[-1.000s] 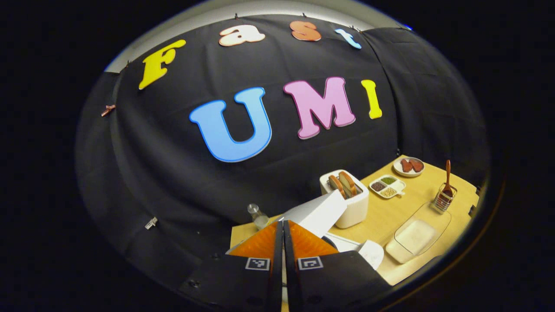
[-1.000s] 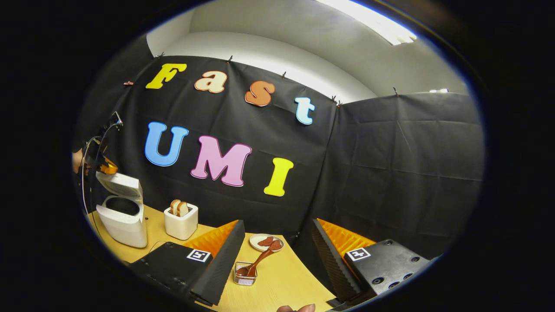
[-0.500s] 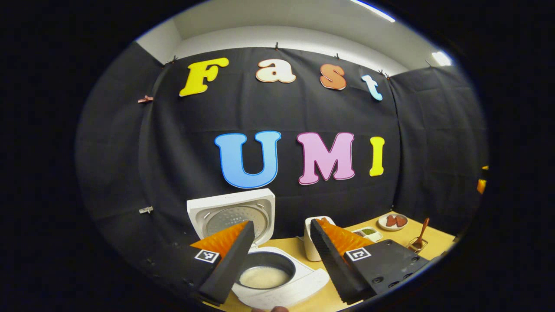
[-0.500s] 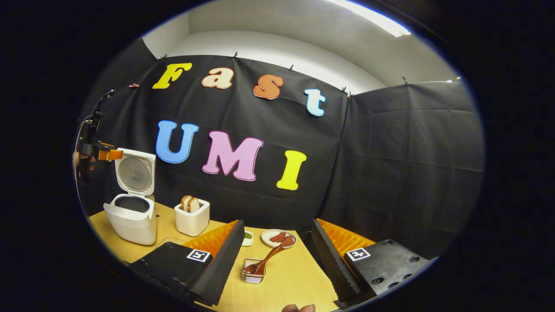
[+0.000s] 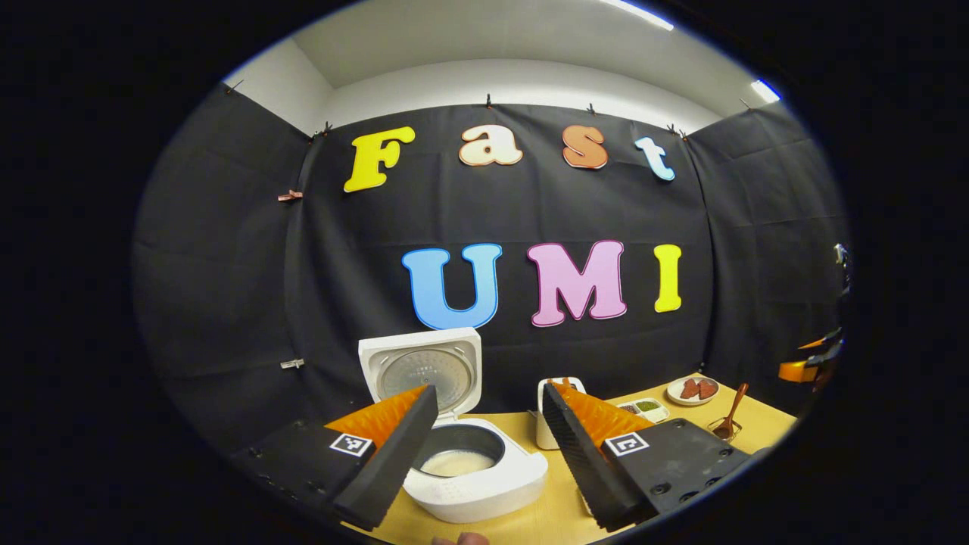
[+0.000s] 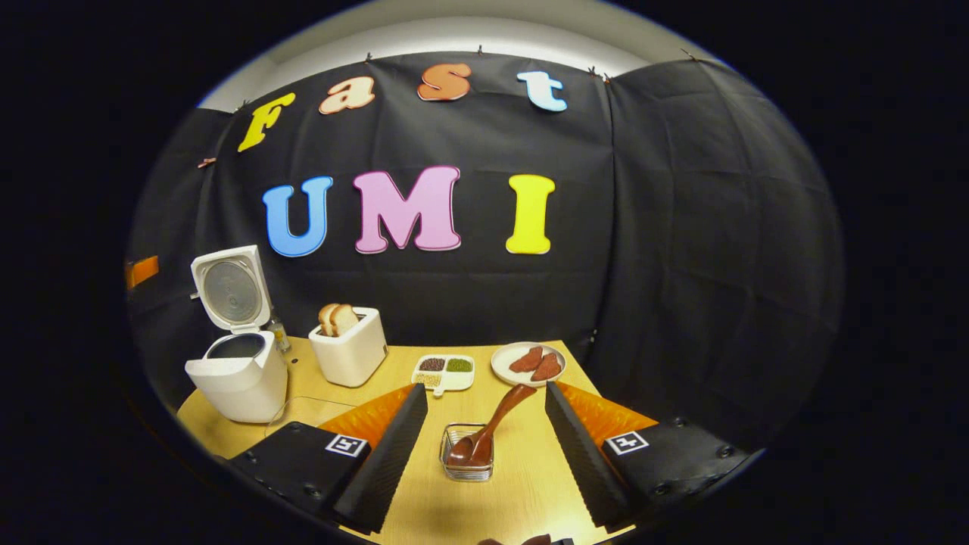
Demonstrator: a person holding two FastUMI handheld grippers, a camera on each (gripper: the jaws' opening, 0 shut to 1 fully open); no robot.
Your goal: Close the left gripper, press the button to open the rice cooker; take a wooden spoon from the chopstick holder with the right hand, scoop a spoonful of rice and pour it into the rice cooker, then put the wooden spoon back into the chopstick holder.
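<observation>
- Hovering with jaws wide and empty, the right gripper frames the wooden spoon leaning in the chopstick holder, ready to grab.
- Left gripper hangs open, empty, before the rice cooker, lid up.

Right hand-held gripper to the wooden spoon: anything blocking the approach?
Nothing visible. In the right gripper view the open right hand-held gripper frames the wooden spoon, which leans in the chopstick holder with bare table around it. The seasoning dish and plate sit farther back.

glossy wooden spoon, wire holder
</observation>
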